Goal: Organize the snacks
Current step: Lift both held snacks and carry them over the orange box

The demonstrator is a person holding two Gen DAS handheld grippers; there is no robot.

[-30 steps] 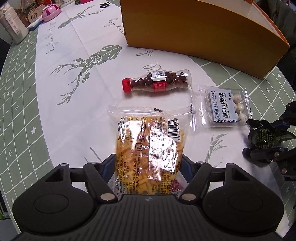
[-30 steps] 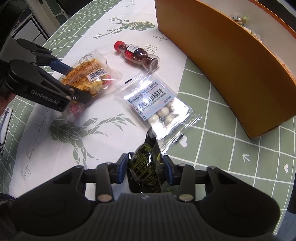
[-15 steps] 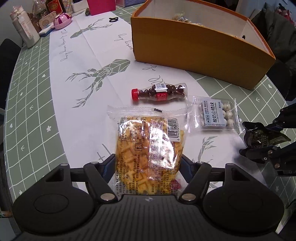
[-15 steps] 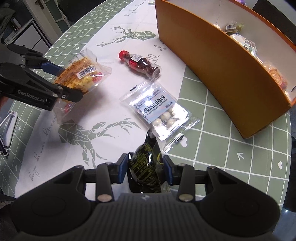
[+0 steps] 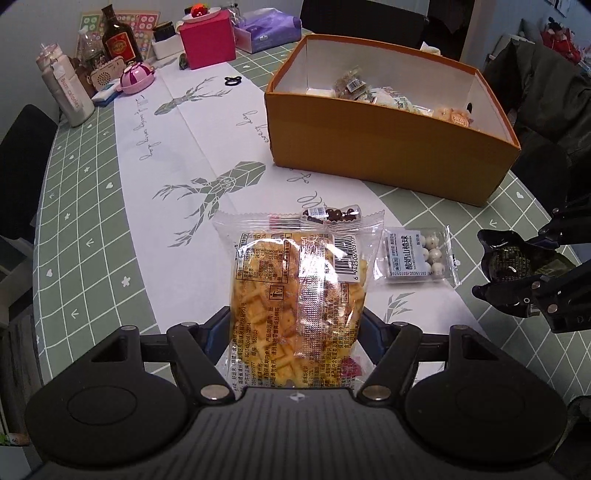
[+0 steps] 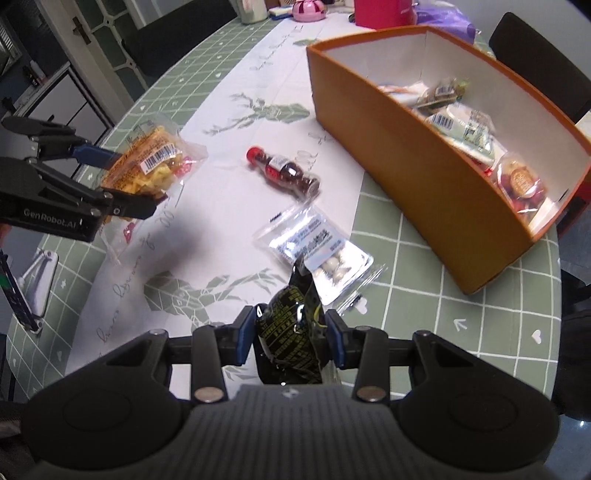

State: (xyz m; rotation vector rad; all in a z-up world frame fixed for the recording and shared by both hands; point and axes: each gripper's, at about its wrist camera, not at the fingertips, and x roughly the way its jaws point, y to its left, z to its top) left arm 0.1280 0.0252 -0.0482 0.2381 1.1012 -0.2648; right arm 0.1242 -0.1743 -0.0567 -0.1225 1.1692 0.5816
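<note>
My left gripper (image 5: 295, 325) is shut on a clear bag of yellow crackers (image 5: 295, 291) and holds it above the table; it also shows in the right wrist view (image 6: 155, 170). My right gripper (image 6: 291, 332) is shut on a small black snack packet (image 6: 291, 328), seen at the right edge of the left wrist view (image 5: 513, 266). A candy bottle with a red cap (image 6: 284, 173) and a clear pack of white balls (image 6: 317, 251) lie on the white runner. The open orange box (image 5: 369, 147) holds several snack packs.
Bottles, a pink box (image 5: 208, 38), a purple tissue pack (image 5: 267, 29) and a pink round case (image 5: 136, 75) stand at the table's far end. A phone stand (image 6: 33, 284) lies at the left edge. Dark chairs ring the table.
Both grippers have risen with their snacks still held. The box's inside has come into view and the bottle and white-ball pack look farther below.
</note>
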